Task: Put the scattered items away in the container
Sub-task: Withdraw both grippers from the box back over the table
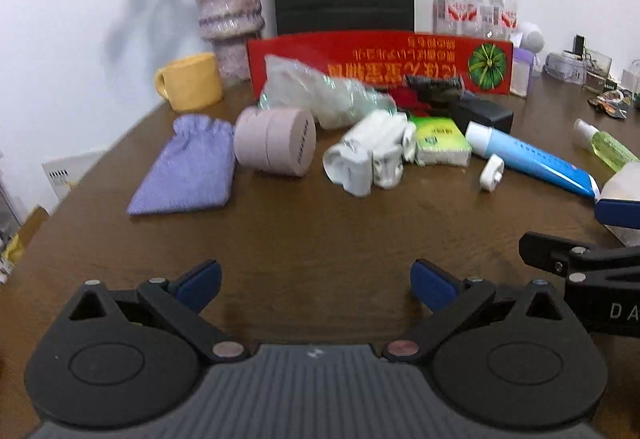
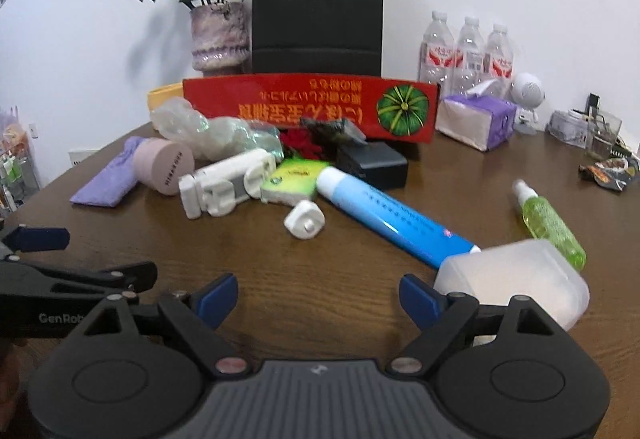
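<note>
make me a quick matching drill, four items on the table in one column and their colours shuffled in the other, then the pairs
Things:
1. mug
2. drawstring pouch
3. long tube
4. spray bottle

Colours:
A. blue with a white cap
B. clear with green liquid
C. yellow
D. lilac

Pairs: 1-C, 2-D, 3-A, 4-B
</note>
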Tool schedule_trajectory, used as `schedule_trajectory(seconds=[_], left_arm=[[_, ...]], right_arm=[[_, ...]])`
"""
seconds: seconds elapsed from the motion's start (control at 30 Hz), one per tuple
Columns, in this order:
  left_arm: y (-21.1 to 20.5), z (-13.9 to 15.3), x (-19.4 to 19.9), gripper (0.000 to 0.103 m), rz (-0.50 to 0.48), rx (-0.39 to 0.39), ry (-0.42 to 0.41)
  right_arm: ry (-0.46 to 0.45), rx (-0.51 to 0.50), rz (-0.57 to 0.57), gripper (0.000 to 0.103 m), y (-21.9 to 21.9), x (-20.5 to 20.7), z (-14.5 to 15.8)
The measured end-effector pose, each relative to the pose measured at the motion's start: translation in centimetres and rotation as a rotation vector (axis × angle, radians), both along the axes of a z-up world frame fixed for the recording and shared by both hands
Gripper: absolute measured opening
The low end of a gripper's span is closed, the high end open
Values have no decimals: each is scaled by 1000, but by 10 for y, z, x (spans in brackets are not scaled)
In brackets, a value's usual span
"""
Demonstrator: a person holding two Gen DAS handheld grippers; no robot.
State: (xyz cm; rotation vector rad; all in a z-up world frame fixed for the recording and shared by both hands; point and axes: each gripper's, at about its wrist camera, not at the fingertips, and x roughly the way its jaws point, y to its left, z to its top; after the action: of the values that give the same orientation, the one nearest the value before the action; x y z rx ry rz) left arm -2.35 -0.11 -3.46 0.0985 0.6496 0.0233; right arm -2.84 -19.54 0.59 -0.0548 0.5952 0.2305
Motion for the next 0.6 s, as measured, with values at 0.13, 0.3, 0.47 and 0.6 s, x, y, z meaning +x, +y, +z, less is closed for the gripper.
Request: schedule_trajectory(seconds=[0.13,0.3,0.47,0.6], left_arm=[[2,-1,1,103,1,-13,8],[3,-3,3,103,-1,-28,28],[7,-3,5,103,6,-57,39],[9,-3,6,103,10,-73,44]], right_arm=[[21,10,-12,88,-2,3,-3],[64,8,-32,88,-2,8,-7],[85,-14,-44,94,1,10,-9],[91,-17,-42,97,2,12,-10]])
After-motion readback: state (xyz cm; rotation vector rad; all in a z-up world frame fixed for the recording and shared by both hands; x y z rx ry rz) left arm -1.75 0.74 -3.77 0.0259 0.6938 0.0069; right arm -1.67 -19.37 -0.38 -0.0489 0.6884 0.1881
